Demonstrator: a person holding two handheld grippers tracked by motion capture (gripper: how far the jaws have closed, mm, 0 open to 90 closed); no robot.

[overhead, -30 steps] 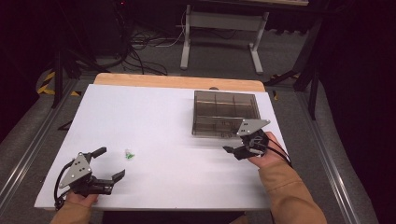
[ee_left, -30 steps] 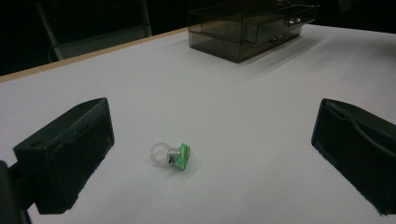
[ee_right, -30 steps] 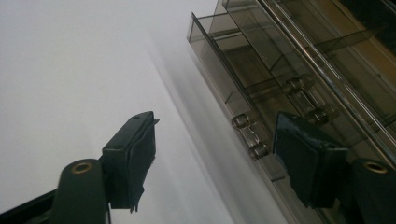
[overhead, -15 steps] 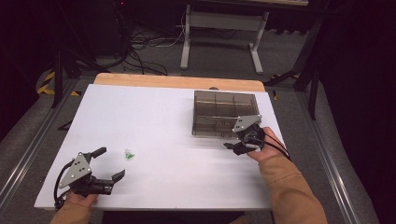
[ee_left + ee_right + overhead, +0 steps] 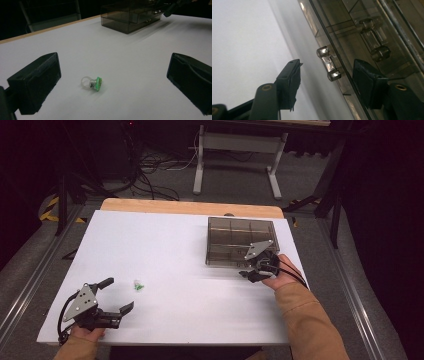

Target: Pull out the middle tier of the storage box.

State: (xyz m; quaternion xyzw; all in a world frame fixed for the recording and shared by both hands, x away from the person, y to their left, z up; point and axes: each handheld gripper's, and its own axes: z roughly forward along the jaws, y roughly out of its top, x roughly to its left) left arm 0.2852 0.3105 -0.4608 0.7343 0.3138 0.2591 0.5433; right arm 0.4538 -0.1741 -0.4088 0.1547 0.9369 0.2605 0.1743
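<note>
The left gripper rests open near the counter's front left corner, nothing between its jaws. Just ahead of it lies a small clear ring with a green top, loose on the bare surface; a careless closing could flick it away or pinch it crooked. To the right, the right gripper is open around a clear drawer handle on the smoky drawer box. The handle looks slick, so the jaws may slip, and pulling could drag the whole box. Its visible compartments look empty, though the tinted walls make that uncertain.
</note>
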